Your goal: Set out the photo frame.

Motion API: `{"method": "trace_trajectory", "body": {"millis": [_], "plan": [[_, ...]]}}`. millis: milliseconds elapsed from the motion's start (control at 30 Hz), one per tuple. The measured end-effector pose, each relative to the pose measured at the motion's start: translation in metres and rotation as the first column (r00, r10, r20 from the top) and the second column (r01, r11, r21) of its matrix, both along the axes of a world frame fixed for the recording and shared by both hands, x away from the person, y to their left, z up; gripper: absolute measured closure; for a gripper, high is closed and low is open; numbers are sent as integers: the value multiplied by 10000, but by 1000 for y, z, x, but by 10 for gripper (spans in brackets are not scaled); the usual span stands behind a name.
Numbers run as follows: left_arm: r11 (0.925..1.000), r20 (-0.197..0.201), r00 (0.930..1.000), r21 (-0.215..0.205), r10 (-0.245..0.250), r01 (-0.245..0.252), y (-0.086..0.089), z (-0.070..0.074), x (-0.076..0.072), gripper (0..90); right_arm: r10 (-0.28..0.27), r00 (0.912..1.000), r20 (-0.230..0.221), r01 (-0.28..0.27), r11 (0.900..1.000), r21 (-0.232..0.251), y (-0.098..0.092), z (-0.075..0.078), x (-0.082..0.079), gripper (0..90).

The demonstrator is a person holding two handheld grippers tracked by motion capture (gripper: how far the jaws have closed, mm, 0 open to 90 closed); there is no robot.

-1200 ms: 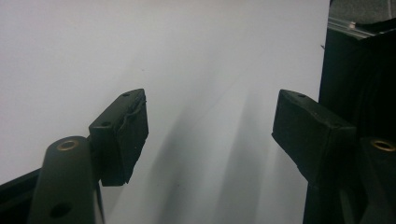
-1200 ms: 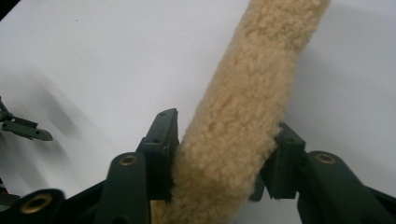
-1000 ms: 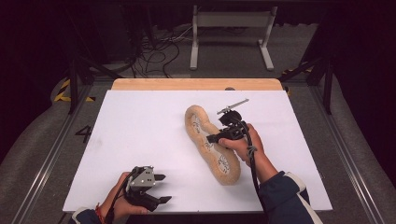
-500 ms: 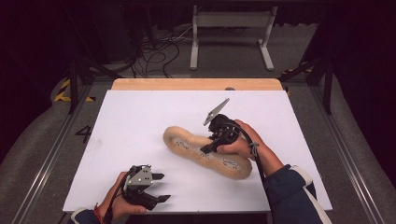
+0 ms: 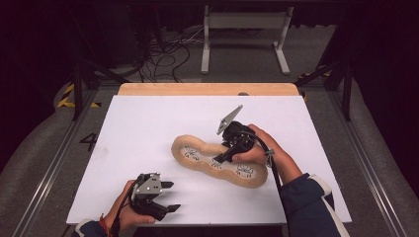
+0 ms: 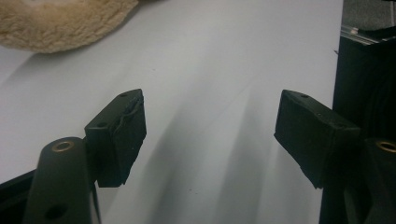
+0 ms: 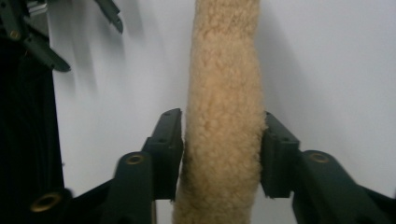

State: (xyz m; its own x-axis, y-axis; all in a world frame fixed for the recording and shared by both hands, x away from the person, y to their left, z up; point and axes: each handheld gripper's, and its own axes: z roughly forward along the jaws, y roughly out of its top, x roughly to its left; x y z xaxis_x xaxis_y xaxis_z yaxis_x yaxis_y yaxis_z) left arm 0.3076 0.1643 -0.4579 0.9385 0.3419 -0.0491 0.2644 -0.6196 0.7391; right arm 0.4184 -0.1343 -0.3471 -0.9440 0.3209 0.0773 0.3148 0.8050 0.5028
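Centrally on a white table [image 5: 148,128] lies a long, tan, fleecy plush toy [image 5: 197,148], shaped like three joined lobes with pale printed patches on top; it runs diagonally from the table's middle toward the near right. Over the toy's middle sits the right gripper [image 5: 221,157], its jaws straddling the plush. They have just been opening, and in the right gripper view the pads [image 7: 169,154] stand against the fleece [image 7: 224,116] on both sides; whether they press or merely touch it cannot be told. Near the front edge, well apart from the toy, the left gripper [image 5: 170,196] rests in the person's left hand [image 5: 123,215], jaws wide apart with nothing between them. The toy looks light, soft and squashy, likely to sag and swing if lifted by one end. Its narrower waists between lobes seem the surest places to pinch, and the pile should not slip.
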Motion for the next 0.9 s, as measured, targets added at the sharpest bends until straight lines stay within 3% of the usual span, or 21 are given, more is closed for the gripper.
{"method": "trace_trajectory", "body": {"millis": [133,300,467,533,633,700,767,833,900], "plan": [[9995,103,9995,27,315,-315,3,1,11,245,-361,9993,4,361,9993,140,-4,1,-1,495],[9967,225,9967,-254,783,-777,7,6,26,224,-988,9947,280,963,9923,774,-17,7,-1,445],[9850,573,9860,-823,1569,-1519,9,16,46,169,-1543,9840,891,1438,9830,1141,-36,6,-12,420],[9796,609,9814,-979,1821,-1757,10,18,55,158,-1854,9736,1330,1668,9761,1397,-45,8,-20,414],[9735,657,9764,-1160,2057,-1973,11,19,65,151,-2623,9449,1959,2241,9545,1969,-61,12,-33,416],[9686,765,9714,-1257,2248,-2143,11,21,71,151,-3016,9275,2208,2459,9372,2474,-73,14,-45,419],[9666,760,9708,-1389,2274,-2156,10,23,76,166,-3524,9028,2466,2831,9185,2762,-85,12,-57,420],[9653,830,9695,-1445,2307,-2174,7,25,79,172,-3910,8848,2536,3068,8983,3145,-95,9,-67,423],[9657,943,9683,-1432,2312,-2166,3,26,81,178,-4225,8738,2410,3234,8747,3611,-107,4,-76,423]]}}
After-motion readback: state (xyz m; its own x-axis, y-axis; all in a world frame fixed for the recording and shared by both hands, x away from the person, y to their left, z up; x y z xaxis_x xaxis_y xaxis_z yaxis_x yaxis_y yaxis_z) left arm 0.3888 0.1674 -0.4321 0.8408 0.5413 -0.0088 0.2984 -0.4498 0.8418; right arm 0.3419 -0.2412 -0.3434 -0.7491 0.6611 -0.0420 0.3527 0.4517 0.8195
